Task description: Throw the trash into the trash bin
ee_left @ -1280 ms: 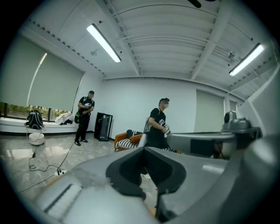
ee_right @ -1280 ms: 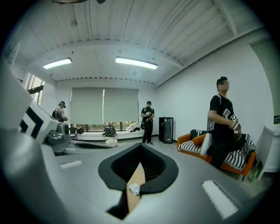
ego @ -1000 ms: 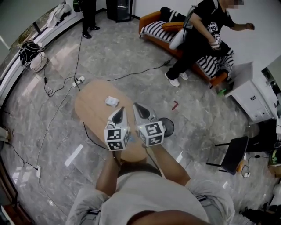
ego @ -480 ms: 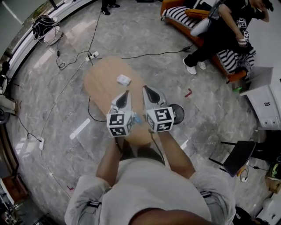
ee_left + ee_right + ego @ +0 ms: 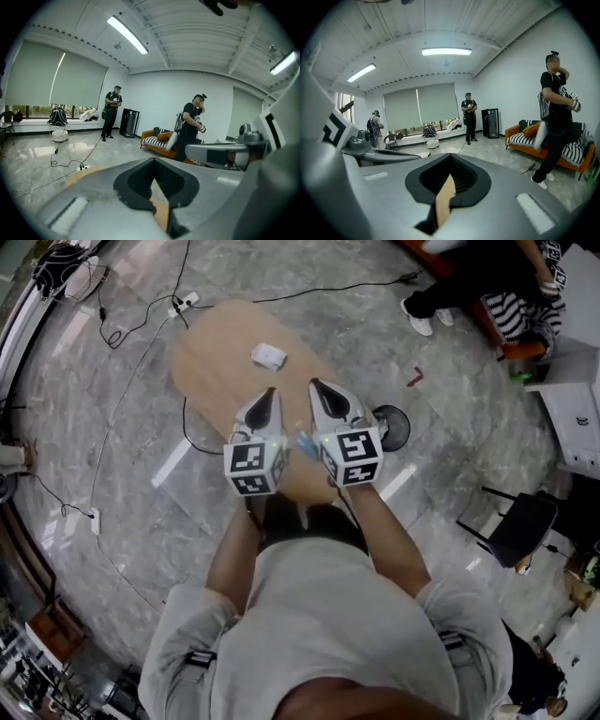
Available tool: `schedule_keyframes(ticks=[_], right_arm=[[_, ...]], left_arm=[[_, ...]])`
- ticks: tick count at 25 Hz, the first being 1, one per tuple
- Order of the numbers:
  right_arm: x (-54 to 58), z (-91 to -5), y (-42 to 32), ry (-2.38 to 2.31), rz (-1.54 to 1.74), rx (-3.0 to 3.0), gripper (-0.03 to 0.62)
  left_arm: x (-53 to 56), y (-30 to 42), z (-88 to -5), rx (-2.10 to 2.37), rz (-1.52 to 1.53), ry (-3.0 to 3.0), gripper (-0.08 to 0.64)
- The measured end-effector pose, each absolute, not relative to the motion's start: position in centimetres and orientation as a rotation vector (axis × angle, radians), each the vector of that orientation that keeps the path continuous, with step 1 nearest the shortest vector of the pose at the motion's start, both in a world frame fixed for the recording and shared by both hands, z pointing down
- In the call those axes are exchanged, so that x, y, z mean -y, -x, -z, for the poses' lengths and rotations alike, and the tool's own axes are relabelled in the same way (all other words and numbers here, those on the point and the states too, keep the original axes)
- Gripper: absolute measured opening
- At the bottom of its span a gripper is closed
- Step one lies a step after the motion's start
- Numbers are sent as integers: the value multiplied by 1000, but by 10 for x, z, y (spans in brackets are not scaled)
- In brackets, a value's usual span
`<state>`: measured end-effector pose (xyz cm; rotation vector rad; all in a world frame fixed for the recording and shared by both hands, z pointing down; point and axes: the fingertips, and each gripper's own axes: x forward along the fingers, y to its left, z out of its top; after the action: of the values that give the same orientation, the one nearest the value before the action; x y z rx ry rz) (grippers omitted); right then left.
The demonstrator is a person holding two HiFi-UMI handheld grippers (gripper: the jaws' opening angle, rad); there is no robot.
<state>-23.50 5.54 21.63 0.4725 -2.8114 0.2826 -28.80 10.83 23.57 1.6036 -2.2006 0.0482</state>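
Observation:
A crumpled white piece of trash (image 5: 268, 356) lies on the oval wooden table (image 5: 211, 371), toward its far end. A round black bin (image 5: 394, 427) stands on the floor by the table's right edge. My left gripper (image 5: 271, 391) and right gripper (image 5: 313, 384) are side by side over the near end of the table, pointing at the trash and well short of it. Both are shut with nothing between the jaws. In the left gripper view, the left gripper (image 5: 153, 160) shows only a sliver of table through its slit, as does the right gripper (image 5: 451, 156) in its own view.
Cables and a power strip (image 5: 184, 302) trail across the marble floor left of the table. A small red item (image 5: 413, 378) lies on the floor beyond the bin. A seated person's legs (image 5: 441, 306), a white cabinet (image 5: 577, 423) and a black chair (image 5: 518, 527) are at the right.
Both grippers have sunk together toward the table, still shut. The head view has tipped further down, so the table, trash and bin sit higher in the picture.

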Motion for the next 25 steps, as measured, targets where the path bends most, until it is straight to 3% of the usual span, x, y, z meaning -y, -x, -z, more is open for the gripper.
schedule_keyframes(ticks=[25], right_arm=[[-22,-425,413,-370,-341,2482,8]], left_arm=[[-81,472,-431,1983,-157,-1485,18]])
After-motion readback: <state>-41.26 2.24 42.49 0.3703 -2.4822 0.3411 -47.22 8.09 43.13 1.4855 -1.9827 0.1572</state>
